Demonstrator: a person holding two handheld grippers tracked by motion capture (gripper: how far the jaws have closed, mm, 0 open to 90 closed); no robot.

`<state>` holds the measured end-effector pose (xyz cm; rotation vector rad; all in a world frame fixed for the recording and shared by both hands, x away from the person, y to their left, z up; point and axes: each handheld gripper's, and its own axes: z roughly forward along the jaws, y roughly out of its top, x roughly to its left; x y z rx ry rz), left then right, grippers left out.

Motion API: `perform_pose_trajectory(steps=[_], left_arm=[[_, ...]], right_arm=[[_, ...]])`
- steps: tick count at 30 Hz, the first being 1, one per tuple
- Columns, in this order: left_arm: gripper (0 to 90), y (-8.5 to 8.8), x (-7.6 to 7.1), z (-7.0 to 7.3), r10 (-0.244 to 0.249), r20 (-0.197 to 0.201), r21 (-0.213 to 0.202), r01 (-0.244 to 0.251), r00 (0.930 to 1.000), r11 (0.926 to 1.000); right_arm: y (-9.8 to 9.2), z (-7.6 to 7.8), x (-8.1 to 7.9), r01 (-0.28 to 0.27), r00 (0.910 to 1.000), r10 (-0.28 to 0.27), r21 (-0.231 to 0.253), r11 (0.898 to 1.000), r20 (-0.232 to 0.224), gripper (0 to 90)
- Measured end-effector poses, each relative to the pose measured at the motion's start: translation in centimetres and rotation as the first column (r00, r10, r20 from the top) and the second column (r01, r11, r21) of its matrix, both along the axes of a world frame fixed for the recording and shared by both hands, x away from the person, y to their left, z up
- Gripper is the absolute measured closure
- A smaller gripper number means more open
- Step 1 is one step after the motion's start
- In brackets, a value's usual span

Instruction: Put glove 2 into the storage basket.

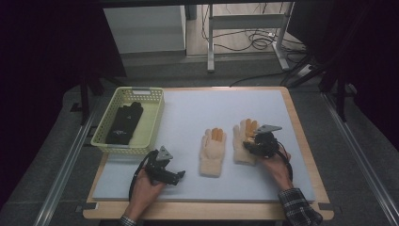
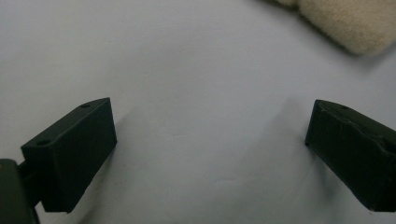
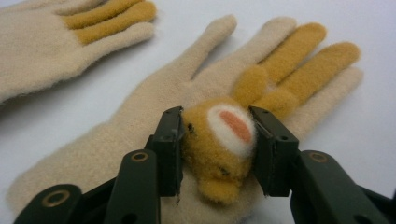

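Observation:
Two cream gloves with orange fingers lie palm-flat on the white board (image 1: 221, 106). The left glove (image 1: 212, 150) lies free, and its cuff edge (image 2: 345, 23) shows in the left gripper view. The right glove (image 1: 243, 129) carries an orange plush animal face (image 3: 224, 140) on its back. My right gripper (image 1: 250, 145) sits low over this glove, its jaws pressed against both sides of the plush face (image 3: 217, 144). My left gripper (image 1: 180, 176) rests near the board's front left, open wide (image 2: 210, 149) with only bare board between its jaws.
A pale yellow basket (image 1: 139, 90) stands at the board's back left with a black glove (image 1: 124, 123) inside. The second cream glove (image 3: 42, 46) lies close beside the held one. The wooden table edge (image 1: 301, 141) runs just right of the board.

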<state>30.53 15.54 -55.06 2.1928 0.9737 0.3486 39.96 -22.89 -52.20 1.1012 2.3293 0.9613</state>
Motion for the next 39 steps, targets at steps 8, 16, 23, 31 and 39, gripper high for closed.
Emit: perform_pose_trajectory(steps=[8,16,23,31,39], left_arm=[[1.8,0.0,0.0,0.0,0.000,0.000,0.000,0.000,1.0000,1.0000],[1.8,0.0,0.0,0.0,0.000,0.000,0.000,0.000,1.0000,1.0000],[1.8,0.0,0.0,0.0,0.002,0.002,-0.004,-0.002,1.0000,1.0000],[1.8,0.0,0.0,0.0,0.003,0.003,-0.004,-0.003,1.0000,1.0000],[1.8,0.0,0.0,0.0,0.004,0.003,-0.007,-0.004,1.0000,1.0000]], right_arm=[[0.1,2.0,-0.9,0.001,1.0000,-0.001,0.054,0.999,0.006,57.9],[0.8,4.4,-2.2,-0.023,0.9996,0.021,0.099,0.995,0.018,57.7],[2.3,6.3,-3.4,-0.066,0.9975,0.062,0.141,0.988,0.033,57.5],[6.3,6.8,-4.2,-0.137,0.9905,0.135,0.165,0.977,0.026,57.3],[10.6,5.2,-4.4,-0.162,0.9869,0.161,0.129,0.978,0.017,57.0]])
